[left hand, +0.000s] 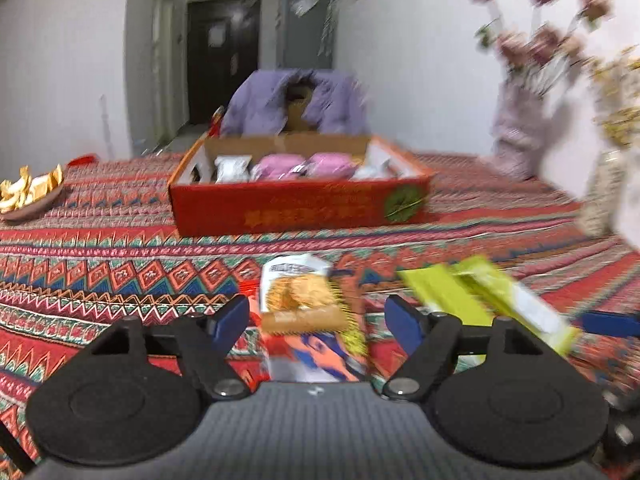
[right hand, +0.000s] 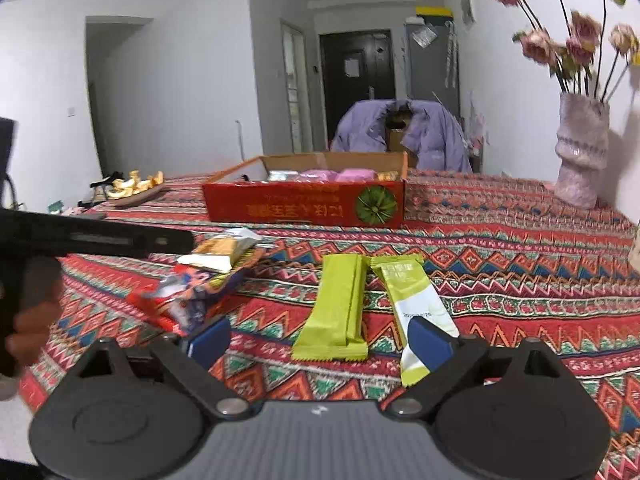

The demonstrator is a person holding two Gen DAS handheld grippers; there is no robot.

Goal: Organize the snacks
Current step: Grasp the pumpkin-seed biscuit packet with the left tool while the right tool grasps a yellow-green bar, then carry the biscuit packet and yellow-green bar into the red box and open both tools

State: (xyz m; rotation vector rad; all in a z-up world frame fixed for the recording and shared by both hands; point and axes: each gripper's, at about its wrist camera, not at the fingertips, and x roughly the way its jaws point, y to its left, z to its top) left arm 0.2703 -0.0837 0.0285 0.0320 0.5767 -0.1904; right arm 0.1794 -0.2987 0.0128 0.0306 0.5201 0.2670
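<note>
Surface: patterned red tablecloth (right hand: 500, 248), white-walled room.
Left gripper (left hand: 318, 320): spread wide, biscuit packet (left hand: 298, 296) between its fingers, untouched.
Right gripper (right hand: 320, 340): wide apart, green bar (right hand: 338, 308) between.
Box (right hand: 304, 204): beyond, holding snacks.

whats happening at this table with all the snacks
A person with a gripper in each hand is sorting snacks into the red box, which already holds some packets. The left gripper, jaws open, is over a biscuit pack. The right gripper, also open, is at two green bars. Nothing is gripped.
</note>
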